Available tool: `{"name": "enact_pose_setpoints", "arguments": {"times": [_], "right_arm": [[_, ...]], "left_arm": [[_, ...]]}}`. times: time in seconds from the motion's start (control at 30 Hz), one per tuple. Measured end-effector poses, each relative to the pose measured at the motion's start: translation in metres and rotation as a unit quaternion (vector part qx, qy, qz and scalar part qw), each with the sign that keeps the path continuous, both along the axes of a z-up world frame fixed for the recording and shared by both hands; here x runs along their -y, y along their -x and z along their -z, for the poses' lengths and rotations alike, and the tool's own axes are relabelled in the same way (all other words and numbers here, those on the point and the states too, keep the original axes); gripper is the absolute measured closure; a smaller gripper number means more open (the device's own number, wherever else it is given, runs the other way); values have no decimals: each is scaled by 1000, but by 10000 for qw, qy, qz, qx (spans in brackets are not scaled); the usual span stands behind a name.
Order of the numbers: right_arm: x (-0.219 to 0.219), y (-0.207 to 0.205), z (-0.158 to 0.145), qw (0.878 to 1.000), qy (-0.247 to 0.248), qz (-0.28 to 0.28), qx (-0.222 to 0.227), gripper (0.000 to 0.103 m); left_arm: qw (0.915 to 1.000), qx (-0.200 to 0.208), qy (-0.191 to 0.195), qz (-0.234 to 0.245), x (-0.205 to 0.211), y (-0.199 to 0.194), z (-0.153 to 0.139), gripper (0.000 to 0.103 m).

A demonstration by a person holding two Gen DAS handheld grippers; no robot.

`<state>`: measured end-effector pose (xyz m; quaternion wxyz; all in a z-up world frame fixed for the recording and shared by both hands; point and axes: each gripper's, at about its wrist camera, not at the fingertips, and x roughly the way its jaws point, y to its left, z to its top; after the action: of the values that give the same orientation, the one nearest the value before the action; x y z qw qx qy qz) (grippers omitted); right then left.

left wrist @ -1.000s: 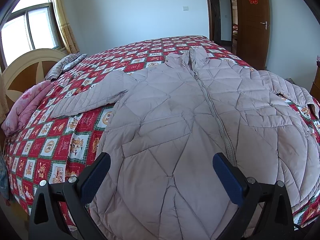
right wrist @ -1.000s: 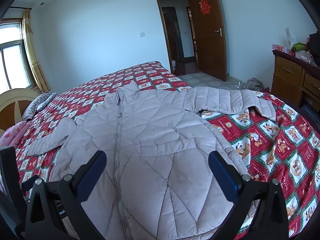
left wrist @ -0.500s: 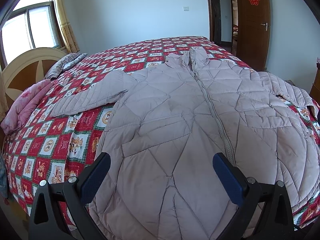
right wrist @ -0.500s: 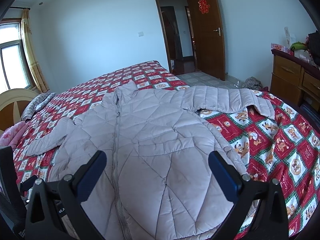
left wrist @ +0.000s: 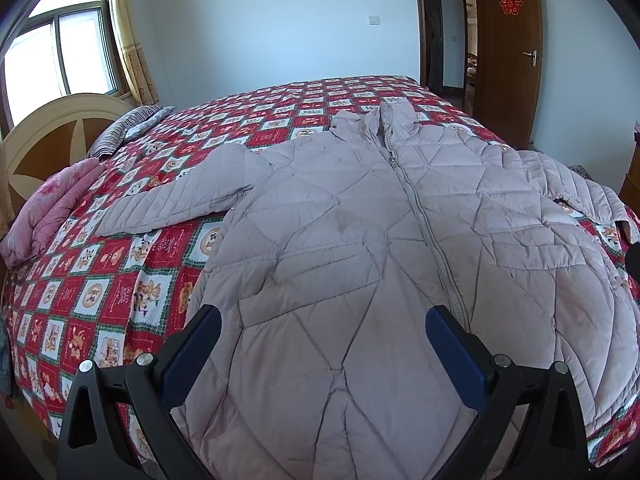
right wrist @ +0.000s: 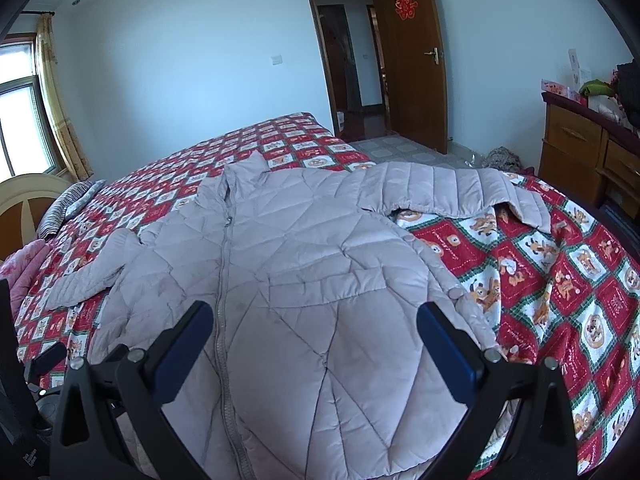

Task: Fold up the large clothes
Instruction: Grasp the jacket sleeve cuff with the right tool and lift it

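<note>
A pale lilac quilted jacket [left wrist: 360,248] lies front up and zipped on the bed, collar toward the far wall, both sleeves spread out sideways. It also shows in the right wrist view [right wrist: 304,280]. Its left sleeve [left wrist: 176,200] lies toward the headboard; its right sleeve [right wrist: 452,192] reaches toward the door side. My left gripper [left wrist: 320,332] is open and empty above the jacket's lower left half. My right gripper [right wrist: 316,328] is open and empty above the lower right half. Neither touches the cloth.
The bed has a red checked cartoon cover [left wrist: 100,292]. A pink folded quilt [left wrist: 48,212] and a striped pillow [left wrist: 124,132] lie by the cream headboard [left wrist: 44,140]. A wooden dresser [right wrist: 584,160] stands at the right, and an open door [right wrist: 412,56] beyond the bed.
Both grippers have drifted slightly, so the jacket sits a little differently in each view. The jaws stay open and the jacket has not moved.
</note>
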<state>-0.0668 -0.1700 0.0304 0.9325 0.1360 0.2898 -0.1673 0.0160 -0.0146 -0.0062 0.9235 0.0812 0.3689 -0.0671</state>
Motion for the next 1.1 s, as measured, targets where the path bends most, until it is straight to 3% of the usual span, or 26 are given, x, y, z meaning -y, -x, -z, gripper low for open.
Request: {"name": "enact_pose_setpoints", "arguments": {"times": [0.23, 0.33, 0.5, 0.57, 0.67, 0.77, 0.87, 1.1], "right_arm": [[20, -8, 15, 9995, -216, 218, -115, 0], [50, -6, 12, 9982, -387, 466, 11, 1], [149, 13, -11, 9881, -637, 1342, 391, 10], [204, 24, -17, 9772, -851, 1860, 573, 14], [291, 37, -6, 9511, -1560, 2524, 861, 19], [344, 26, 16, 9407, -1943, 2667, 784, 26], [380, 11, 42, 9290, -2122, 3005, 394, 38], [403, -28, 77, 9253, -2081, 3163, -226, 38]], "left_arm": [[9995, -220, 183, 99, 1, -19, 21, 1], [9995, -112, 285, -64, -13, -40, 24, 1], [9972, 397, 169, -608, -37, -91, 16, 1], [9952, 524, 123, -819, -46, -110, 21, 1], [9932, 606, 59, -993, -59, -133, 41, 1], [9946, 276, 75, -998, -67, -150, 70, 1], [9942, -121, 427, -984, -75, -158, 89, 1], [9938, -179, 483, -989, -77, -159, 94, 1]]}}
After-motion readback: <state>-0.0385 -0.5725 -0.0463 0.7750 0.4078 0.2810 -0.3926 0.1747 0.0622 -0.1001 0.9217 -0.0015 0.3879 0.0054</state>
